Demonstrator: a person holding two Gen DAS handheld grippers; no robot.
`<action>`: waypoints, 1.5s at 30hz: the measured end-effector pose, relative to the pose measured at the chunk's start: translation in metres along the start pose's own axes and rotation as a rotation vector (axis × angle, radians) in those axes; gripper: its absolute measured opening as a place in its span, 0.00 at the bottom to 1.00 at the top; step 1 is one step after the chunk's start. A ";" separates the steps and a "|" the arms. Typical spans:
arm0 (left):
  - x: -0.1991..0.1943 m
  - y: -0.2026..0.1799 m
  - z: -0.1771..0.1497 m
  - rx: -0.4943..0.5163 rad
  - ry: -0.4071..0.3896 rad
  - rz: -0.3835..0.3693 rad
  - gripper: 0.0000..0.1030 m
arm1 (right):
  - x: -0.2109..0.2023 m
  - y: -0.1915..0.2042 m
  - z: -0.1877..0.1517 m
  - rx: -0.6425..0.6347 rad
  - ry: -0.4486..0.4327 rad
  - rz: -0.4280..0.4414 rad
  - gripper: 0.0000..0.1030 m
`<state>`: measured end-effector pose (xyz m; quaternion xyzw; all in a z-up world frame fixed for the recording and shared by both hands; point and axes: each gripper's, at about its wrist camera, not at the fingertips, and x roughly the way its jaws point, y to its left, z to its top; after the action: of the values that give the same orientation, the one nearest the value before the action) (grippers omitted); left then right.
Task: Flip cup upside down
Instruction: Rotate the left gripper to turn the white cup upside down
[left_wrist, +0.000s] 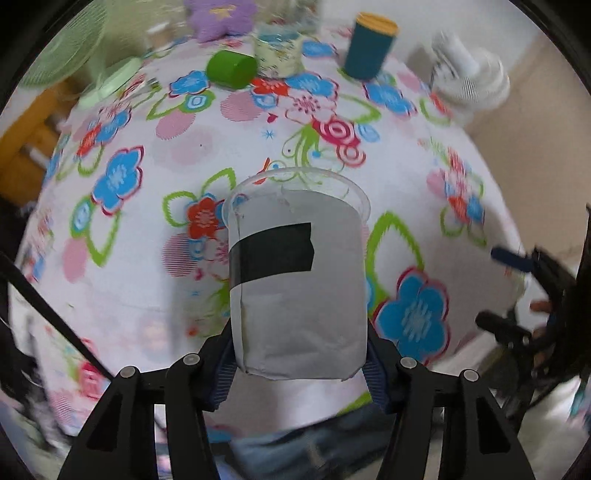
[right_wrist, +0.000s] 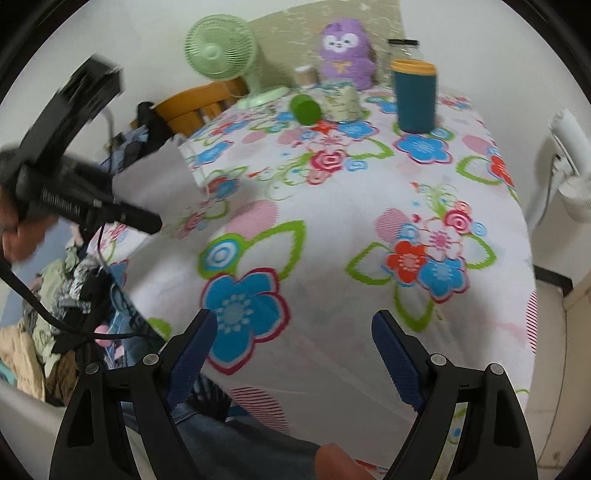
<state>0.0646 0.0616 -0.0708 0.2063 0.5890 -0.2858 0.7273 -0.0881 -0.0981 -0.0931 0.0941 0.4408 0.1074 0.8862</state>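
Observation:
A clear plastic cup (left_wrist: 295, 280) wrapped in grey paper with a black tape strip is held in my left gripper (left_wrist: 299, 362). The jaws are shut on its lower end and its open rim points away from the camera, above the flowered tablecloth (left_wrist: 147, 147). In the right wrist view the same cup (right_wrist: 155, 181) shows at the left, held by the left gripper (right_wrist: 92, 206) above the table's left edge. My right gripper (right_wrist: 291, 350) is open and empty above the near part of the tablecloth (right_wrist: 332, 221).
At the far end stand a teal cup with a yellow rim (right_wrist: 413, 96), a patterned cup (right_wrist: 340, 101), a green cup on its side (right_wrist: 304, 109), a purple plush toy (right_wrist: 345, 51) and a green fan (right_wrist: 221, 48). A wooden chair (right_wrist: 195, 107) is at the left. Clothes (right_wrist: 55, 314) lie on the floor.

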 end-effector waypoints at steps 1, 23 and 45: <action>-0.003 0.000 0.002 0.025 0.030 0.011 0.59 | 0.000 0.004 -0.001 -0.014 -0.004 0.009 0.85; 0.057 -0.023 0.021 0.198 0.607 0.101 0.59 | 0.006 0.030 -0.005 -0.083 -0.038 0.093 0.85; 0.073 -0.067 0.021 0.421 0.885 0.312 0.62 | 0.009 0.025 -0.005 -0.073 -0.051 0.113 0.85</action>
<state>0.0466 -0.0146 -0.1351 0.5349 0.7323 -0.1717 0.3849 -0.0896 -0.0711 -0.0969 0.0891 0.4076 0.1706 0.8926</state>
